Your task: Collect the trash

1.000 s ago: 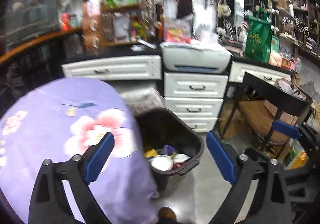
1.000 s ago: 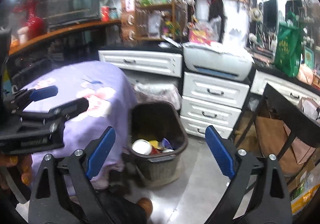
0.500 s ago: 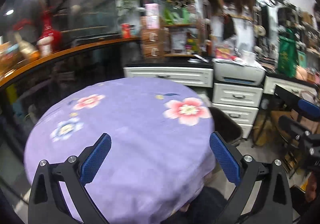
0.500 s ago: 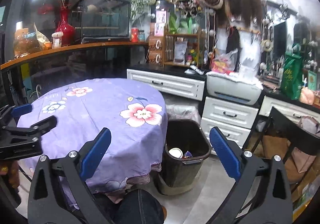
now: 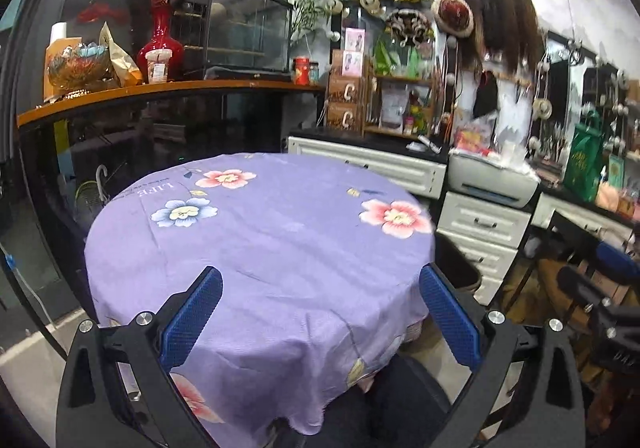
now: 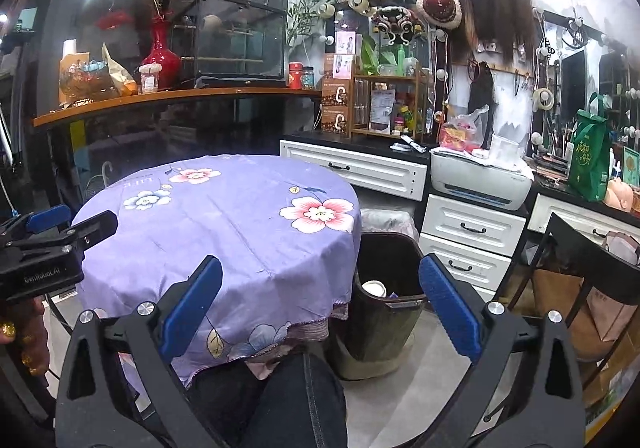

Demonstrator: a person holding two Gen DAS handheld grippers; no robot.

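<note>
Round purple floral tablecloth (image 5: 272,248), dark ribbed bin (image 6: 384,328)

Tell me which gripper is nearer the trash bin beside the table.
Right. The right gripper hangs open with the trash bin just ahead between its fingers; the left gripper, also open, faces the table, the bin off to its right.

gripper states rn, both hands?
Left gripper: open, fingers apart, holding nothing.
Right gripper: open, nothing between the fingers.
</note>
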